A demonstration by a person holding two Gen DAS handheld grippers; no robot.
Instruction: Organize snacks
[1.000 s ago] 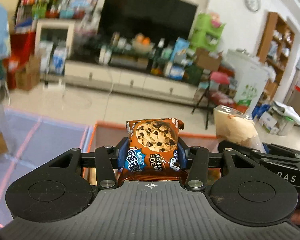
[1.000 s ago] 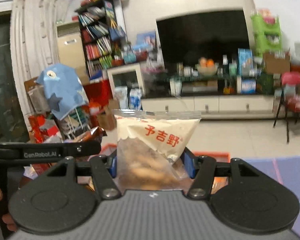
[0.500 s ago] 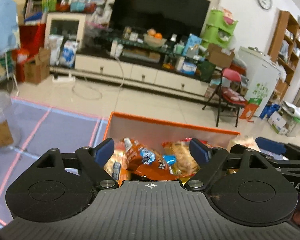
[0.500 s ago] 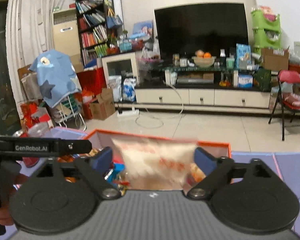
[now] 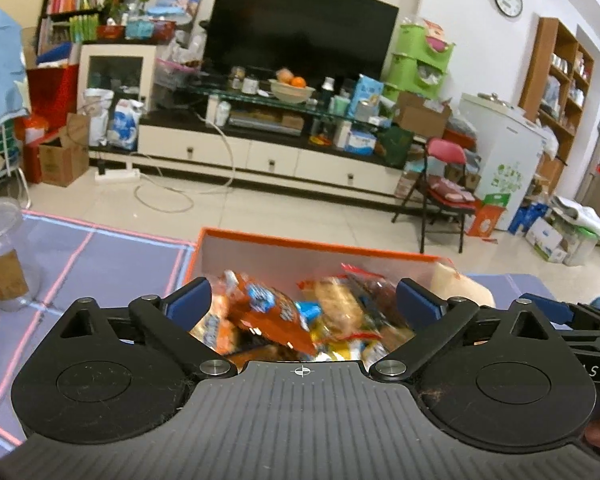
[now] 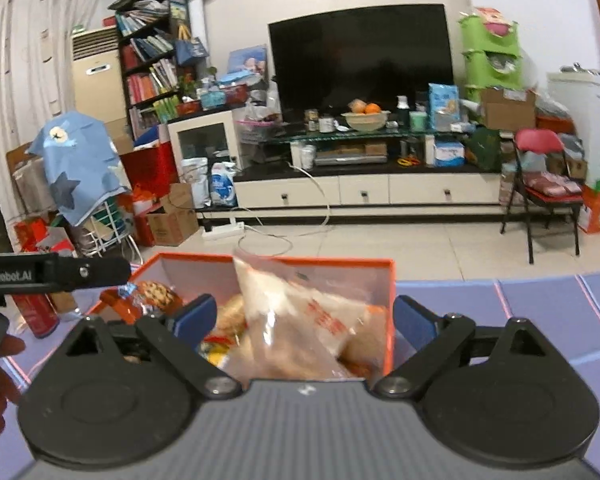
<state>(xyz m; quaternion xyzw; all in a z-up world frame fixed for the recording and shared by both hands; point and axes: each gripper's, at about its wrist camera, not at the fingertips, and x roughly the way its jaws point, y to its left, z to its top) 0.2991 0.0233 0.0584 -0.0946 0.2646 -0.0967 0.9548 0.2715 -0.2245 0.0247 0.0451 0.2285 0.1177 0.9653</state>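
Note:
An orange-rimmed box (image 5: pixel 320 245) full of snack packets sits on the purple mat just ahead of both grippers. In the left wrist view, the brown chocolate-chip cookie packet (image 5: pixel 268 312) lies loose on the pile. My left gripper (image 5: pixel 302 300) hangs over it with its jaws opening and nothing pressed between them. In the right wrist view, the clear bag of white snacks (image 6: pixel 300 312) leans inside the box (image 6: pixel 276 258), under my right gripper (image 6: pixel 306 314), whose jaws stand wide and free of it. The cookie packet (image 6: pixel 152 292) shows at the box's left.
A glass jar (image 5: pixel 4 256) and a red can (image 6: pixel 36 316) stand on the purple mat (image 5: pixel 100 264) left of the box. Beyond lies tiled floor, then a TV cabinet (image 6: pixel 364 192) and a red folding chair (image 6: pixel 540 184).
Both grippers went from shut on their packets to wide open. The cookie packet and the white snack bag dropped into the orange box, and both views moved in over it.

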